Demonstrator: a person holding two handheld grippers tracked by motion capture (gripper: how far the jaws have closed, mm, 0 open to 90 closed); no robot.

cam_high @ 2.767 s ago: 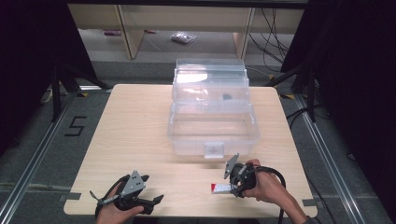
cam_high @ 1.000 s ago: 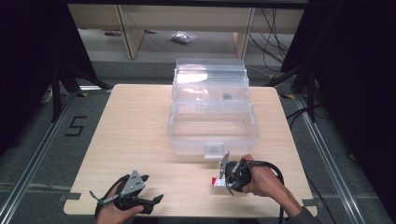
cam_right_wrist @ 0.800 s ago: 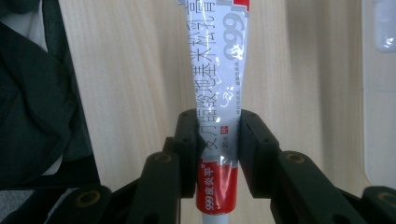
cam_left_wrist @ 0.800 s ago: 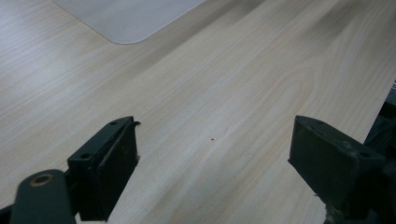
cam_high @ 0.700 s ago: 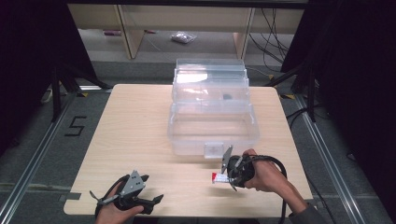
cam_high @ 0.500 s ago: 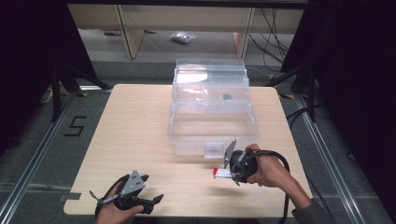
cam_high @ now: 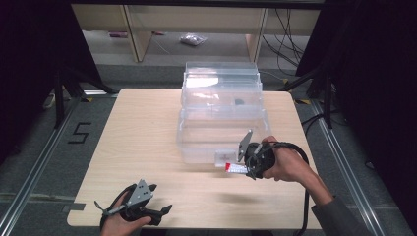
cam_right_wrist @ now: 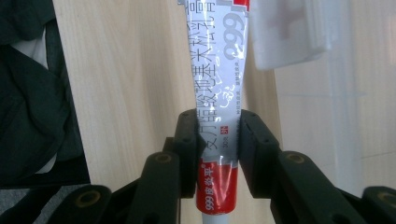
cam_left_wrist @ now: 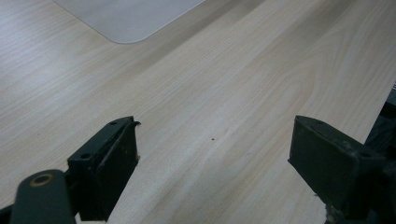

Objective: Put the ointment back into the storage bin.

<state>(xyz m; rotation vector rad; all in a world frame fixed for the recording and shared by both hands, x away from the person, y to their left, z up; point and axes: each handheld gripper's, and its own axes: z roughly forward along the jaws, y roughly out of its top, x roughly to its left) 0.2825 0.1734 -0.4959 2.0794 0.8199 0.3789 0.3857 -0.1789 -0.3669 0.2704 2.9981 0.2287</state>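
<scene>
I see the right hand-held gripper (cam_right_wrist: 217, 140) clamped on a squeeze tube (cam_right_wrist: 219, 93), its two pads pressing the tube's sides. The tube is white with grey printed characters, a large "999" and a red band at the end nearest the gripper's body; a white cap end shows below that band. It tapers from wide and flat at the far end to round where it is held.

From the high view, the right hand-held gripper (cam_high: 244, 164) sits at the near right of the worktop (cam_high: 147, 128), and the tube (cam_high: 235, 167) is a small red and white sliver pointing left, just in front of the clear plastic storage box (cam_high: 221, 118). I cannot read its print from there. The right gripper view gives me the print and the grip, plus the box's white latch (cam_right_wrist: 287, 32) just beside the tube's far end.

My left hand-held gripper (cam_high: 147, 209) rests at the near left edge of the worktop, well apart from the tube. The left gripper view shows its jaws standing wide, bare wood grain between them.
</scene>
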